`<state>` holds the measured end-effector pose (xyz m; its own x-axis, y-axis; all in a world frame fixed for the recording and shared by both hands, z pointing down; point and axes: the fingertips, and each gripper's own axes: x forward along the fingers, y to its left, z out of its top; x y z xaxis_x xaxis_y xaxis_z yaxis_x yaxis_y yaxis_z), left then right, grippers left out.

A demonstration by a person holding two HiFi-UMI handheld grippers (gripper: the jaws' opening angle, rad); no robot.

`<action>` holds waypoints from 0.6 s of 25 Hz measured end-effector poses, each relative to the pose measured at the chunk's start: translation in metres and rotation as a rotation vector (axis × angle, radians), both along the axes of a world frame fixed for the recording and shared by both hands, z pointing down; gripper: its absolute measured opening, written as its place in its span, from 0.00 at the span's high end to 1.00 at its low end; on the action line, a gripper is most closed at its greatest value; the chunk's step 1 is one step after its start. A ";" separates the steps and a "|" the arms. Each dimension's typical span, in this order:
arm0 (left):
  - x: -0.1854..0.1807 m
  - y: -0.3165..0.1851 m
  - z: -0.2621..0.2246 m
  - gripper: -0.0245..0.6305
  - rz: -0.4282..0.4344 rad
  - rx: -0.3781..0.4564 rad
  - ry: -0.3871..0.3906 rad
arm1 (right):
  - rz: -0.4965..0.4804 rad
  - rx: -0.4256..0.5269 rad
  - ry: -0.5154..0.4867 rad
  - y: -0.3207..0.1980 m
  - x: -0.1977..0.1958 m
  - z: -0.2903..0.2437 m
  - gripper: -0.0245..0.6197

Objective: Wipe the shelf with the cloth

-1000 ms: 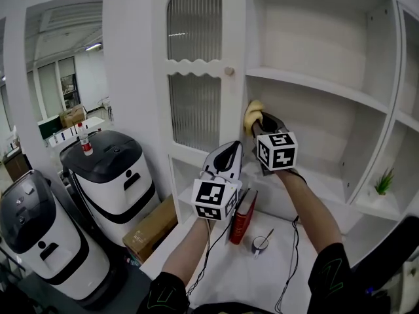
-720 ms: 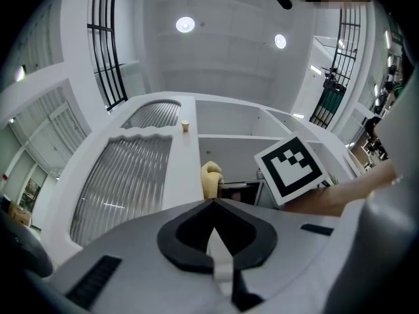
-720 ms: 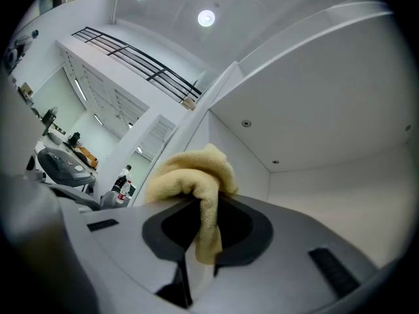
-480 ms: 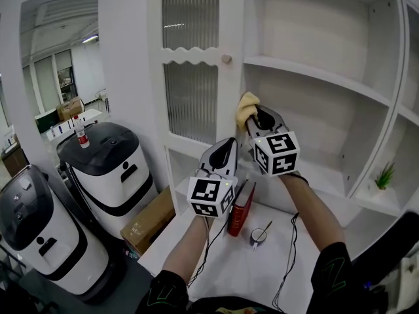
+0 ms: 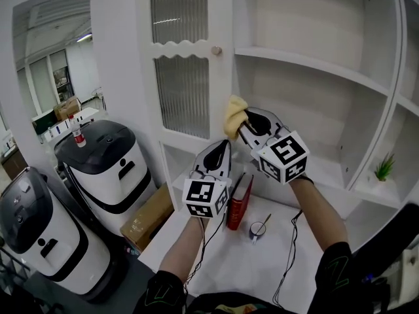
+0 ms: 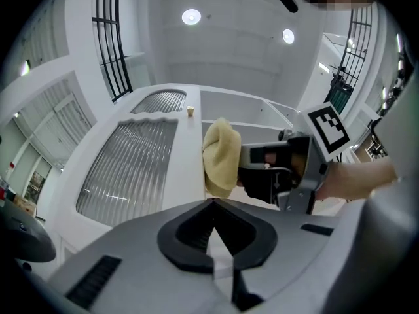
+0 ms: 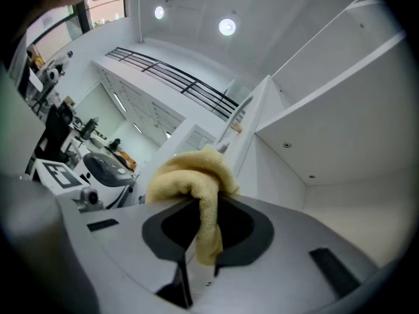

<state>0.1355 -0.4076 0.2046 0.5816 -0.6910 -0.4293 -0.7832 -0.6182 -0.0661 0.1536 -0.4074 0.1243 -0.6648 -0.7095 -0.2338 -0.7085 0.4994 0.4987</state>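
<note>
Cloth (image 5: 234,114): yellow, bunched, clamped in the fingers of the right gripper (image 5: 243,122). The fingers are closed down onto a fold of it. Most of the wad is pushed out past the tips, and one tail hangs back between them.

The cloth is held up at the left edge of the open shelf bay, by the white upright (image 5: 226,77) between the ribbed door (image 5: 183,84) and the shelves. Contact with the upright cannot be confirmed; the cloth is at least just beside it.

The left gripper (image 5: 224,146) is lower and just beside the right one. Its fingers are brought together with nothing between them, so it is judged idle.

Key relation: the shelf (image 5: 308,72) lies right of and above the wad, and its long axis runs away to the right. A lower board (image 5: 327,170) sits right of and below the wad. The cloth leads the fingers up and to the left, so the wad faces the upright rather than either board.

Judgement: a sweep needs the right wrist turned so the wad is pressed flat on a board, then drawn rightwards along it. The right hand is the nearer one and already has the cloth, so no handover is needed.

The red book (image 5: 239,208) on the bench (image 5: 216,267) is well below and out of the path.
</note>
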 end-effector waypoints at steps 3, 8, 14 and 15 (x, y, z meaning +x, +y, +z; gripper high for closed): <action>0.003 0.000 0.008 0.96 0.007 -0.013 -0.009 | -0.086 0.002 -0.008 0.021 -0.003 -0.002 0.90; 0.005 0.005 0.016 0.96 0.026 -0.023 -0.008 | -0.050 -0.011 -0.026 0.020 0.012 -0.001 0.90; 0.005 0.008 0.027 0.96 0.035 -0.033 -0.022 | 0.142 -0.097 -0.018 -0.016 0.048 0.019 0.90; 0.005 0.009 0.028 0.96 0.036 -0.034 -0.024 | 0.169 -0.112 -0.007 -0.022 0.052 0.023 0.90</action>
